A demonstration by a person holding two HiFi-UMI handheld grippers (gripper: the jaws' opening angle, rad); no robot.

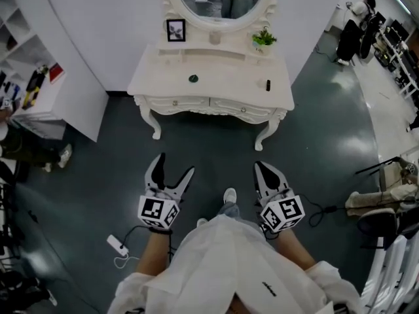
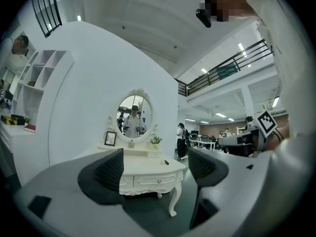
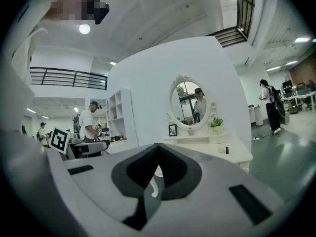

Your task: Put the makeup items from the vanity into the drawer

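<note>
The white vanity (image 1: 222,90) stands ahead against the wall, and both of its front drawers (image 1: 209,104) are shut. On its top lie a small dark round item (image 1: 193,78) and a dark upright tube (image 1: 268,85). A picture frame (image 1: 175,30) and a small plant (image 1: 264,39) sit below the oval mirror. My left gripper (image 1: 175,163) hovers over the floor well short of the vanity, open and empty. My right gripper (image 1: 259,166) is beside it, shut with nothing between the jaws. In the gripper views the vanity (image 2: 148,174) is far off, and the tube (image 3: 226,150) stands near its right edge.
A white shelf unit (image 1: 46,97) stands to the left of the vanity, with a person beside it. A white power strip (image 1: 118,245) and its cable lie on the dark floor at lower left. Chairs and desks (image 1: 386,44) fill the right side.
</note>
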